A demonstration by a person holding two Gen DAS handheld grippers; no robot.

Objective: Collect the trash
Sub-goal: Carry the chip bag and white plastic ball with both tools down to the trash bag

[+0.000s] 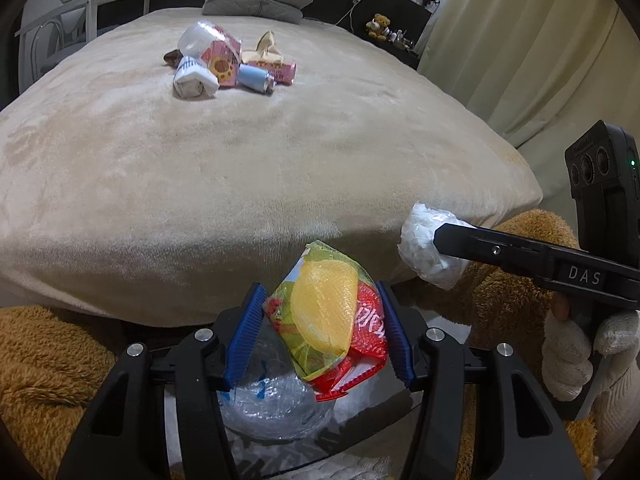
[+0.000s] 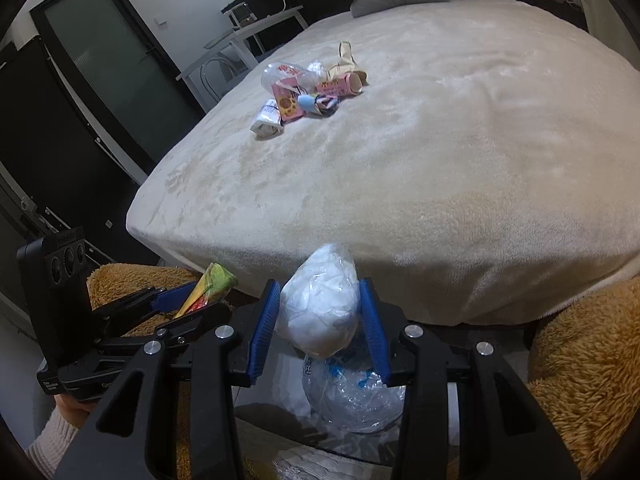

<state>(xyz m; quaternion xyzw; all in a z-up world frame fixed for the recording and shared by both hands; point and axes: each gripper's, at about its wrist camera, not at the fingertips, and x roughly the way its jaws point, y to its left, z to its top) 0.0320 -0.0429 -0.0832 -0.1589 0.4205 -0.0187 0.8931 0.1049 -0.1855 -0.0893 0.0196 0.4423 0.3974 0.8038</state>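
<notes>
The left claw [image 1: 324, 332] grips a snack wrapper [image 1: 326, 320], the right claw [image 2: 320, 320] a white wad [image 2: 320, 308], both low centre above a clear bag [image 2: 352, 396]. Released off-centre, either may miss it.

Dim, soft indoor light; sharp centre, fisheye-bent edges with dark corners.

Bed [image 2: 400, 168] top mostly bare btwn near edge and trash pile [image 2: 308, 92] mid-bed, w/ open room around the pile. Below both grippers, crumpled clear plastic [image 2: 352, 396] fills the gap, probably in a bin. Brown fuzzy blanket [image 2: 580, 360] crowds both sides.
</notes>
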